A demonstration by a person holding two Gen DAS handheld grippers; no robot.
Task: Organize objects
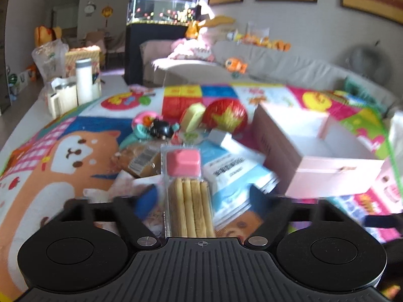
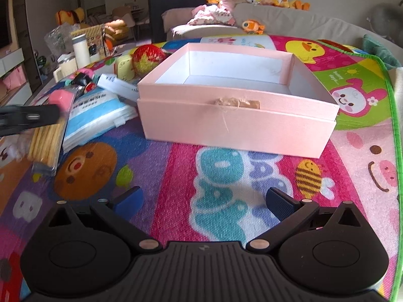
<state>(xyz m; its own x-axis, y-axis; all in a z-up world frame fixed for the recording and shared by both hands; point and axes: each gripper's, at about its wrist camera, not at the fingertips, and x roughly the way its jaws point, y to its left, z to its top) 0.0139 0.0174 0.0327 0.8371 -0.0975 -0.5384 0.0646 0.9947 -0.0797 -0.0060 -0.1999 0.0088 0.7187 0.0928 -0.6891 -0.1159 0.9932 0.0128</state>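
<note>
Although the left gripper (image 1: 201,196) has its fingers spread wide on either side of the stick pack (image 1: 187,191), neither pad appears to touch it, so nothing is gripped yet. The pack, a clear case with a pink block at its far end, sits at centre frame in the left view and at the left edge of the right view, near the pile of other clutter. In the right view the left gripper's finger crosses over the pack, so whether the pack lies flat on the mat (image 2: 176,166) or is partly lifted cannot be told.

If the fingers close off-centre, the slick case could squirt out or twist. A low sweep may also drag the blue packet (image 1: 236,173) just beside it.

The right gripper (image 2: 204,201) hovers with fingers apart, holding nothing, at lower centre before the pink box (image 2: 234,123). The box's near wall stands tall; a pack carried low could strike it.
</note>
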